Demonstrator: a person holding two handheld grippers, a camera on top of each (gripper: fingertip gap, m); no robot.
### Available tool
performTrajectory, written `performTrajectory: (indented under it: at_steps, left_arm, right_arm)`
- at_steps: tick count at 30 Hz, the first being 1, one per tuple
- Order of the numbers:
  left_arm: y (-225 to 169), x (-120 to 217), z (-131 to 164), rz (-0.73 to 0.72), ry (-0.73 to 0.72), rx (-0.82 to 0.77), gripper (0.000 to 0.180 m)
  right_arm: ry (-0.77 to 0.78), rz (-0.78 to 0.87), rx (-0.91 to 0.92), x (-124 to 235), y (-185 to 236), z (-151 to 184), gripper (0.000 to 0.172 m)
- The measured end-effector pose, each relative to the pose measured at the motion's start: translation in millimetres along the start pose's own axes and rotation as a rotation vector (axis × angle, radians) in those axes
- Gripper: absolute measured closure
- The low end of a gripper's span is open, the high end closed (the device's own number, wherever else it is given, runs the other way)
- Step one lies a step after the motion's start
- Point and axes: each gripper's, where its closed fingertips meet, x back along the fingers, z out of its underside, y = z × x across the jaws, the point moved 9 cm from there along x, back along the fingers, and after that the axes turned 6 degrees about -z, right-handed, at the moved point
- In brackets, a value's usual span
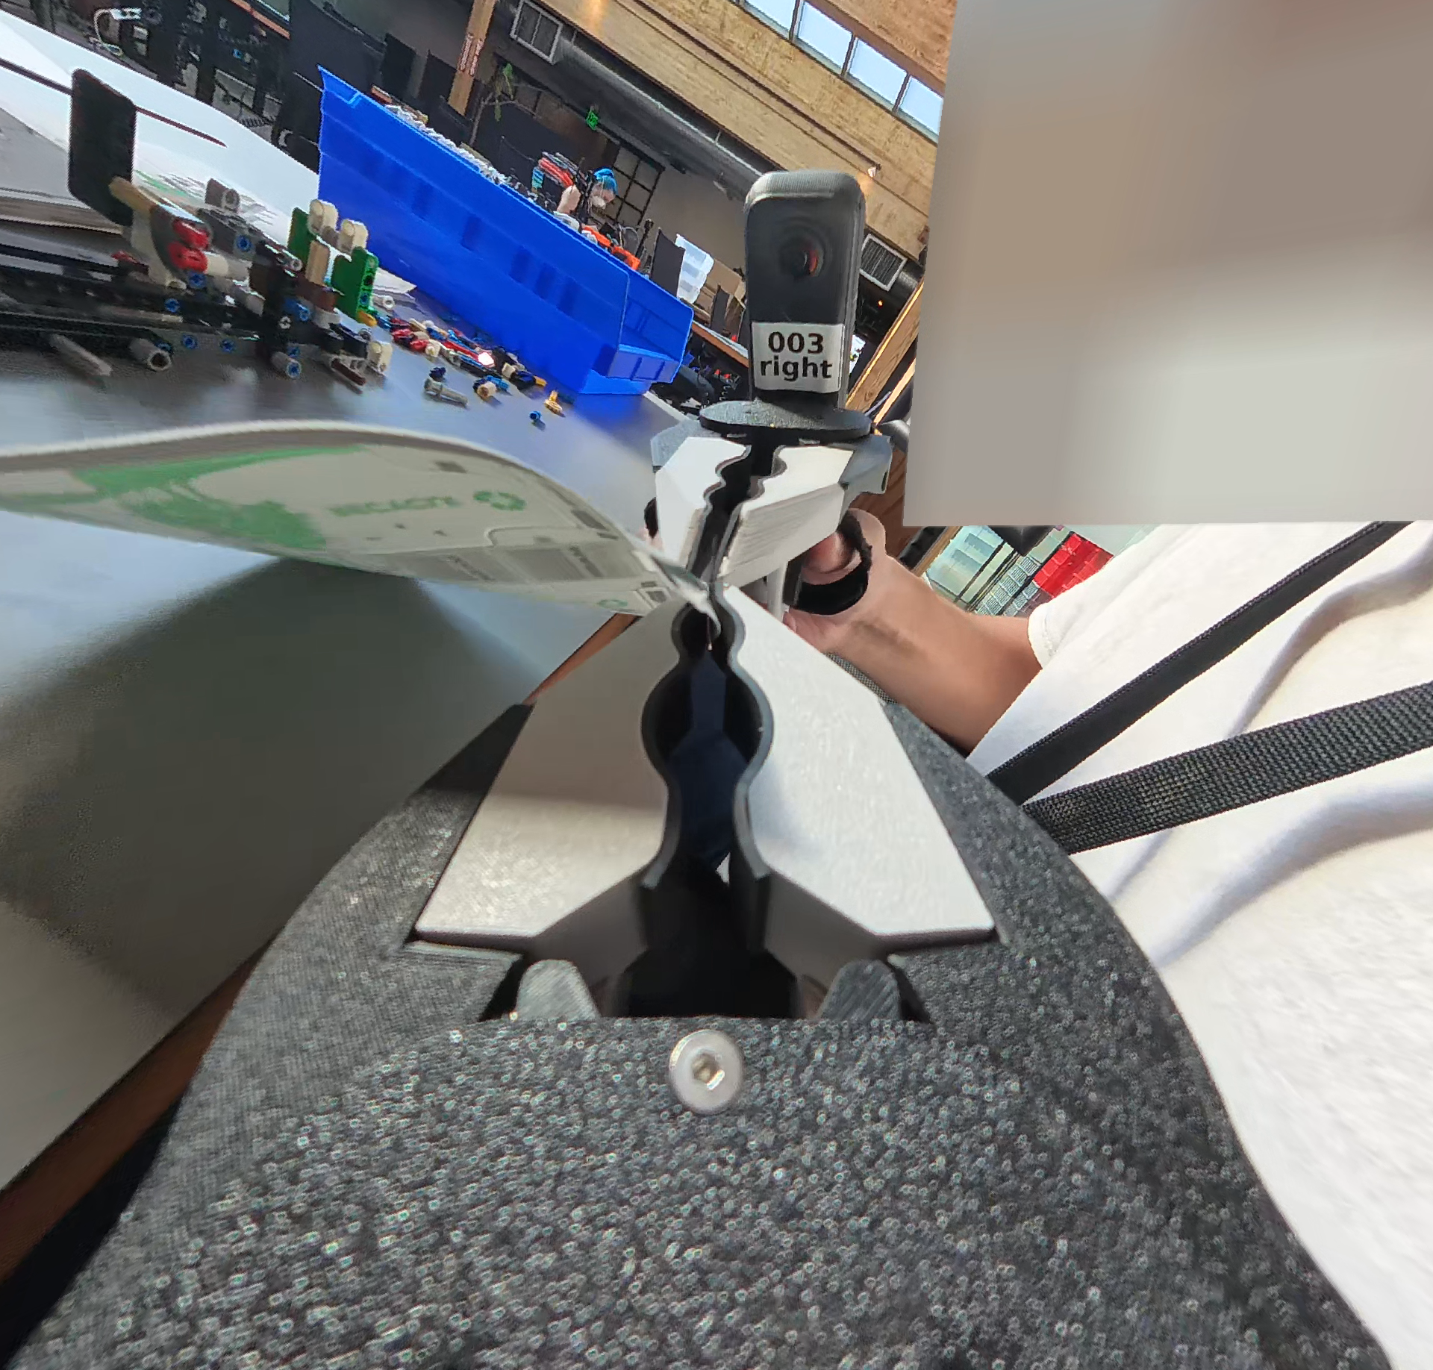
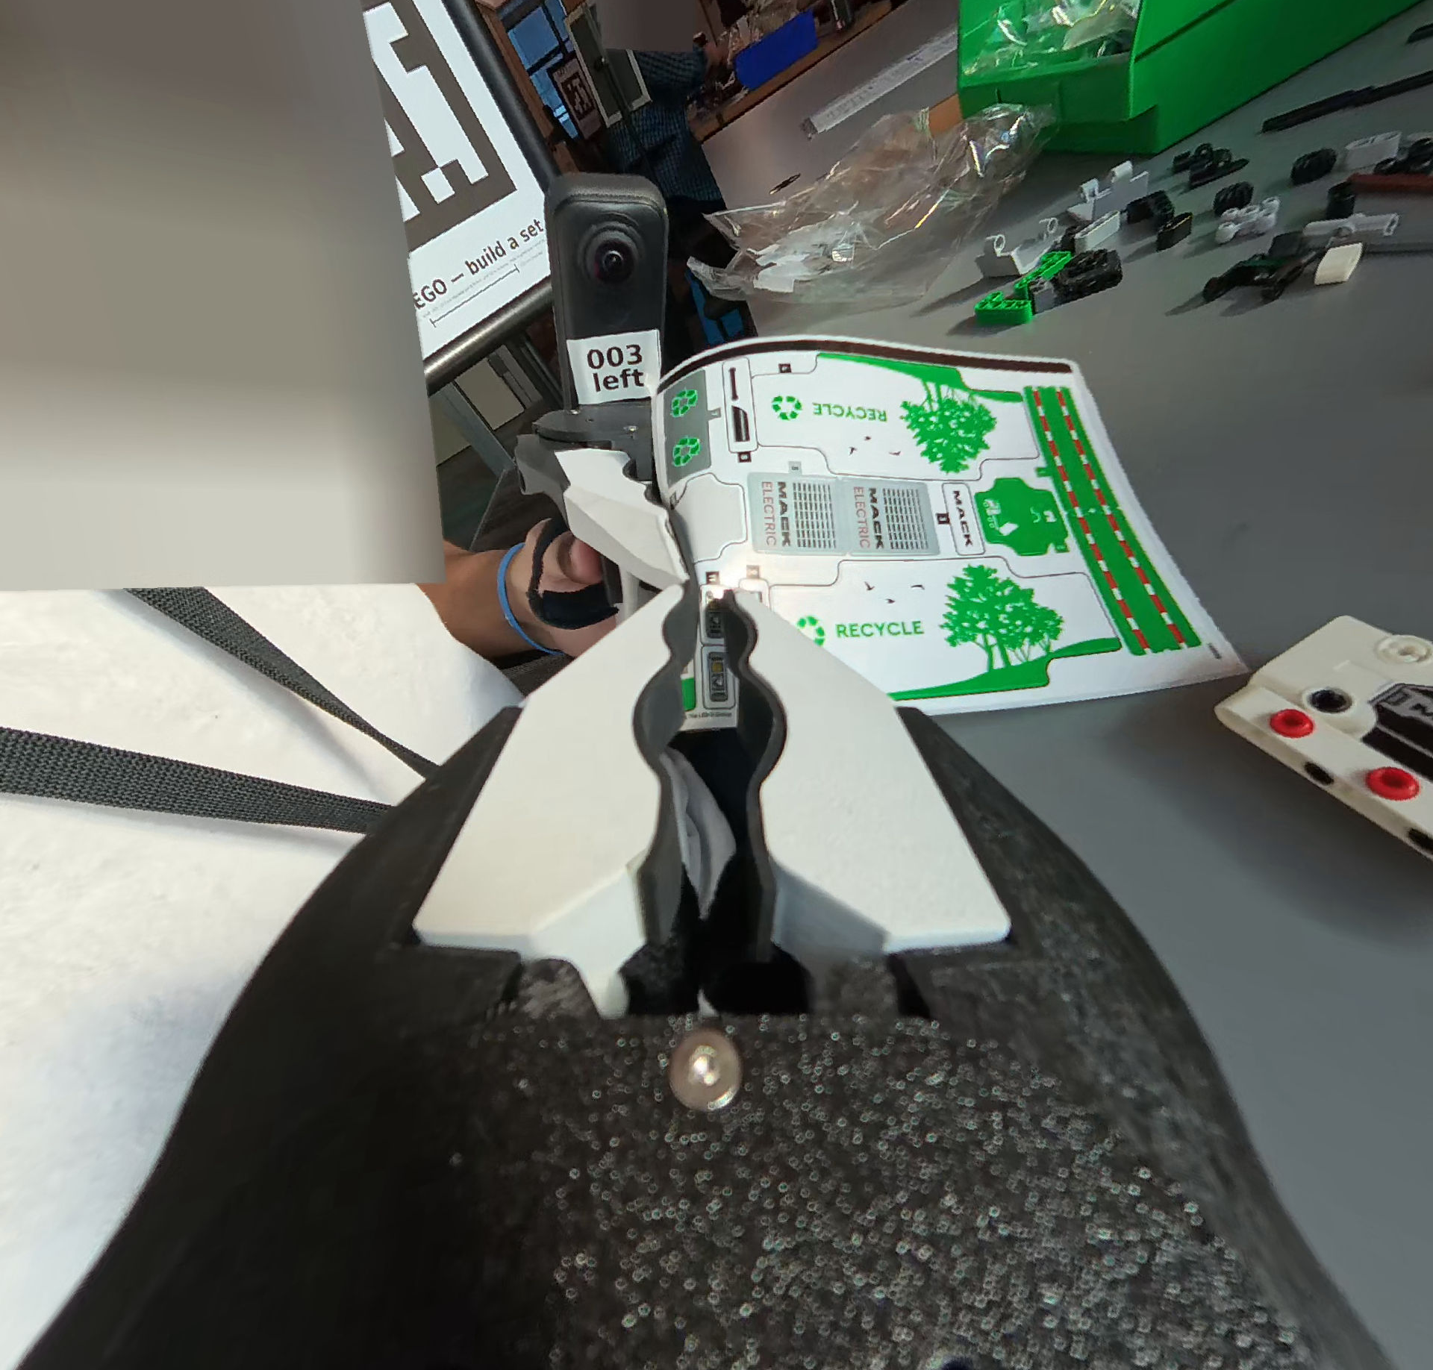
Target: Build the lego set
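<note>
The left gripper (image 1: 709, 604) has its 2 fingers closed on the near corner of a sticker sheet (image 1: 326, 503), which lifts off the grey desk (image 1: 194, 712) and stretches toward 9 o'clock in the left wrist view. In the right wrist view the same sheet (image 2: 930, 526), white with green trees and striped bands, fans out toward 2 o'clock, its far edge resting on the desk (image 2: 1163, 945).

The right gripper (image 2: 713, 596) meets the sheet at its near edge; the fingertips are all but together there, seemingly nipping a small sticker at the edge, though whether the pads truly press on it cannot be told. The 2 grippers stand tip to tip, the right gripper (image 1: 717, 550) appearing at 12 o'clock just beyond the left one's tips.

At 10 o'clock in the left wrist view lie a part-built brick model (image 1: 233, 278), scattered small parts (image 1: 465, 379) and a blue bin (image 1: 496, 247). In the right wrist view, a green bin (image 2: 1202, 38) and clear plastic bags (image 2: 868, 201) sit at 1 o'clock, loose bricks (image 2: 1163, 240) at 2 o'clock, and a white brick assembly (image 2: 1334, 728) with red pins at 3 o'clock.
</note>
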Motion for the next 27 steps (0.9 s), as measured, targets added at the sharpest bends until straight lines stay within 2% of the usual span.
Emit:
performTrajectory:
  at_steps: [15,22,27]
  left_arm:
    - [1.4,1.0,0.5,-0.009,0.005,0.002,0.18]
    - [8.8,5.2,0.1,-0.072,-0.012,0.054,0.18]
    - [15.3,7.2,0.4,-0.13,-0.017,0.095,0.18]
  right_arm:
    - [-0.03,-0.011,-0.034,4.5,-4.1,-0.1,0.172]
    - [-0.114,0.051,-0.072,17.3,-12.9,-5.6,0.172]
    - [-0.119,0.068,-0.073,16.4,-12.6,-6.3,0.172]
